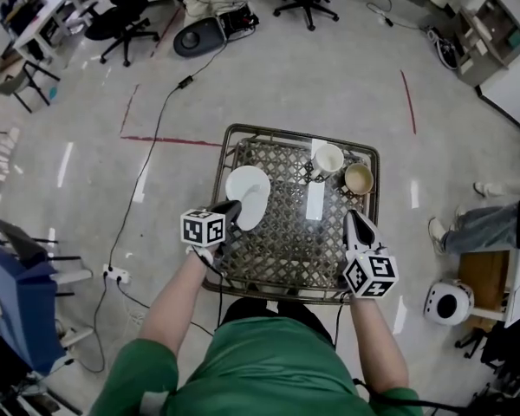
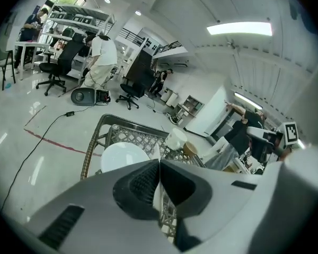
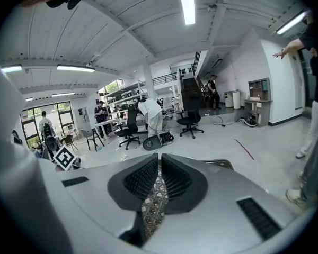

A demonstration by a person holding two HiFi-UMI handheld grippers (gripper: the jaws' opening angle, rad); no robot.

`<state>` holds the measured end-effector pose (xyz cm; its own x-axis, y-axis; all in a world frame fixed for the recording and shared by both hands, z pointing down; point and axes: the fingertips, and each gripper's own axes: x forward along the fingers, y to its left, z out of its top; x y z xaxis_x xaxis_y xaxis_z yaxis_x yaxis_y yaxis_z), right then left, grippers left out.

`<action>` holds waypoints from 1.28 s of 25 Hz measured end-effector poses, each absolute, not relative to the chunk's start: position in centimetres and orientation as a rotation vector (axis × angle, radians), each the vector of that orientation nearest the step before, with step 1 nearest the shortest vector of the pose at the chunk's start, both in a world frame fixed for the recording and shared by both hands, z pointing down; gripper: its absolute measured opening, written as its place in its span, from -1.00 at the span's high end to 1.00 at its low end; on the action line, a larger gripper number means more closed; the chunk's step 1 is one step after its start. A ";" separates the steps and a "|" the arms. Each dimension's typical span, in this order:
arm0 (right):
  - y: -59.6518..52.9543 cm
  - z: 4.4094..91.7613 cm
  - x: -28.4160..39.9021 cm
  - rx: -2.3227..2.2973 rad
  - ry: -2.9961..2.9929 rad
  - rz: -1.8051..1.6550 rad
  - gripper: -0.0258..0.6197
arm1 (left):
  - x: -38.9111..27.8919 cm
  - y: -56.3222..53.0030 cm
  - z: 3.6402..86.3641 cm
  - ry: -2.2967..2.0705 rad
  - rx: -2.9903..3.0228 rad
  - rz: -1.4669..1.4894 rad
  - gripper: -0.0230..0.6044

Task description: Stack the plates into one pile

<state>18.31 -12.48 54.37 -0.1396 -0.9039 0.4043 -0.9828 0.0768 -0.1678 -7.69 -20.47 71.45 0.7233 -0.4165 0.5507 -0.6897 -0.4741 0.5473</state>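
Two white plates are at the left of the lattice-topped table (image 1: 292,134). One plate (image 1: 245,181) lies flat on it and shows again in the left gripper view (image 2: 123,155). The other plate (image 1: 254,212) is tilted, overlaps the flat one, and its near rim is pinched by my left gripper (image 1: 233,209). In the left gripper view the jaws (image 2: 159,163) are shut, with a thin white edge of that plate (image 2: 157,194) between them. My right gripper (image 1: 351,217) hovers over the table's near right corner, shut on nothing (image 3: 159,159); only lattice shows through its slit.
A white mug (image 1: 328,159) and a tan cup (image 1: 359,178) stand at the table's far right. A white strip (image 1: 315,200) lies mid-table. A person's legs (image 1: 472,226) and a round white device (image 1: 448,302) are to the right; office chairs (image 1: 121,24) stand beyond.
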 end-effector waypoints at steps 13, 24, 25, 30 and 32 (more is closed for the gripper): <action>-12.0 56.3 18.6 1.918 -2.048 0.577 0.80 | -9.6 -27.9 76.2 -0.885 2.001 0.409 0.83; -11.2 59.1 19.7 1.901 -1.965 0.688 0.80 | -11.2 -30.9 81.9 -1.000 1.900 0.513 0.82; -11.1 59.3 19.7 1.897 -1.961 0.690 0.80 | -11.2 -31.0 82.2 -1.015 1.907 0.539 0.82; -11.6 59.7 19.3 1.879 -1.973 0.692 0.80 | -11.4 -31.1 83.0 -1.089 1.935 0.668 0.82; -11.9 59.7 19.1 1.875 -1.986 0.689 0.80 | -11.6 -31.0 83.0 -1.115 1.934 0.681 0.82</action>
